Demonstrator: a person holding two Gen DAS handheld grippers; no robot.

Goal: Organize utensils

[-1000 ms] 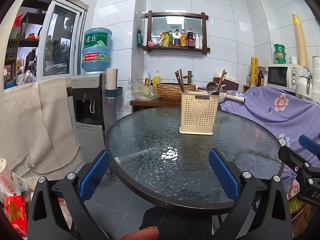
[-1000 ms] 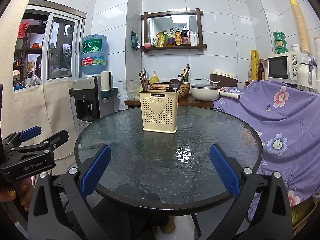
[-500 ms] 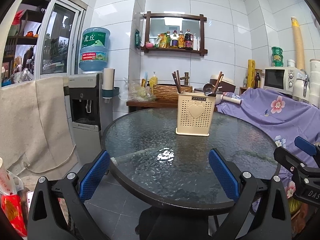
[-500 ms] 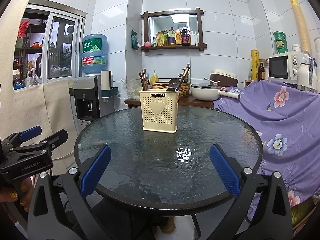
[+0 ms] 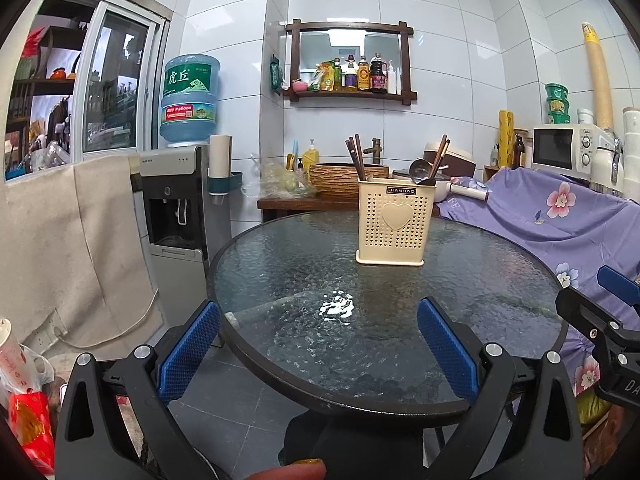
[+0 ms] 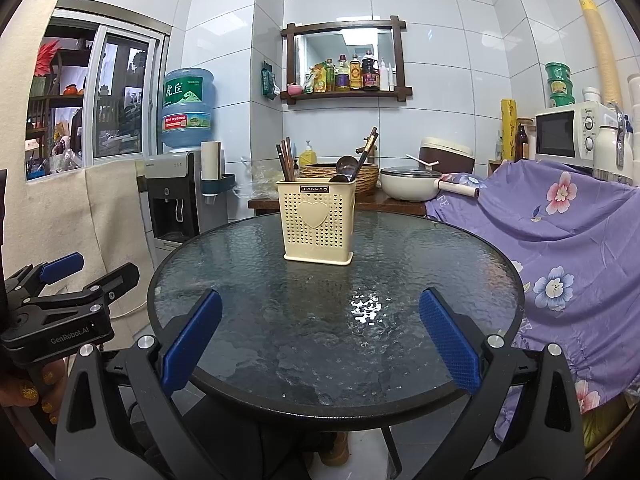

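Note:
A cream perforated utensil holder point(image 5: 394, 223) point(image 6: 318, 222) with a heart on its front stands upright toward the far side of a round glass table point(image 5: 280, 280) point(image 6: 440, 264). Brown chopsticks point(image 5: 355, 157) point(image 6: 285, 158) and metal spoons point(image 5: 422, 171) point(image 6: 346, 166) stick out of its top. My left gripper point(image 5: 318, 350) hangs open at the table's near edge, nothing between its blue pads. My right gripper point(image 6: 320, 344) is open too, empty, over the near rim. Each gripper shows at the edge of the other's view.
A water dispenser point(image 5: 178, 200) with a blue bottle stands left of the table. A purple flowered cloth point(image 6: 560, 232) covers furniture on the right, with a microwave point(image 6: 568, 138) behind. A side table at the back carries a basket point(image 5: 340, 178) and a white pot point(image 6: 408, 182).
The left wrist view has shifted slightly, so the holder sits a little left of where it was. The right gripper has barely moved. Both stay open and empty.

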